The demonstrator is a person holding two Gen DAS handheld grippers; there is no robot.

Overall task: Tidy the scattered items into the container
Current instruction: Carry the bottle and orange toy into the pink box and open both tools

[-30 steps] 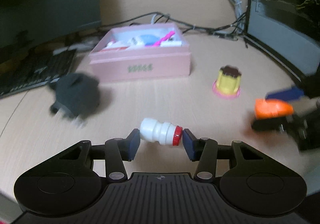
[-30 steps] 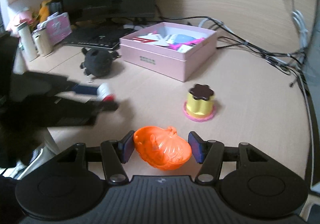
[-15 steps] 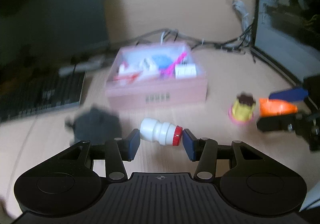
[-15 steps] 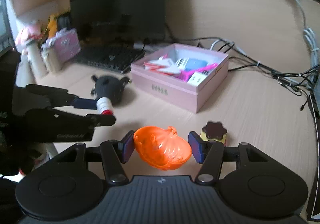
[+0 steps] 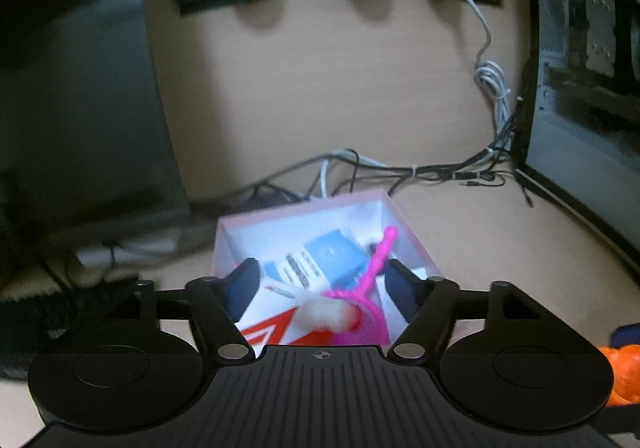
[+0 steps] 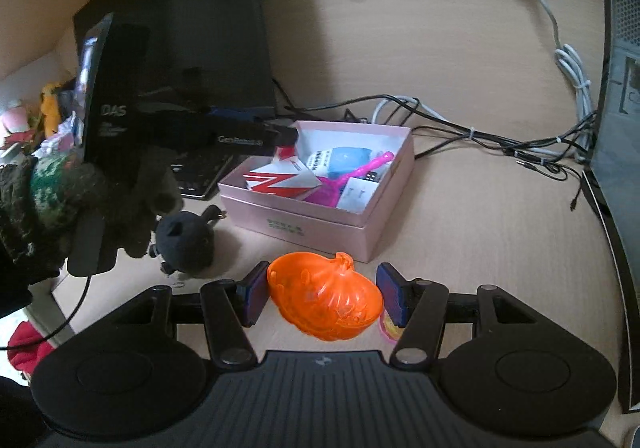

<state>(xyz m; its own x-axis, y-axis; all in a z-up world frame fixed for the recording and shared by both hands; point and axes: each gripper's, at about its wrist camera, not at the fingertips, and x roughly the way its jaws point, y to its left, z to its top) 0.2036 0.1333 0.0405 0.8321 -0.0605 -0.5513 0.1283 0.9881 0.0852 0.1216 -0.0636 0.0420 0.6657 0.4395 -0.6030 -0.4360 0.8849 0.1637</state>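
Note:
The pink box [image 5: 304,207] lies right under my left gripper [image 5: 322,288], holding a blue packet, a pink plastic piece and a red-and-white carton. The left jaws are opening. A white bottle with a red cap [image 5: 324,314] shows as a blur between them, free of the pads, over the box's contents. My right gripper [image 6: 323,298] is shut on an orange pumpkin-shaped shell [image 6: 324,300], held above the desk just in front of the pink box [image 6: 320,226]. In the right wrist view the left gripper [image 6: 286,136] hangs over the box's far left corner. The orange shell [image 5: 624,368] also shows at the left wrist view's right edge.
A black plush toy [image 6: 186,240] lies left of the box, a keyboard [image 6: 200,175] and a dark monitor behind it. A gloved hand [image 6: 132,203] holds the left gripper. Cables [image 6: 480,137] run behind the box to a computer case [image 5: 580,67]. A pink-based toy [image 6: 385,328] peeks behind the right finger.
My left gripper travelled from the open desk to above the pink box and its jaws spread, letting the white bottle go. The right gripper rose slightly, still holding the orange shell.

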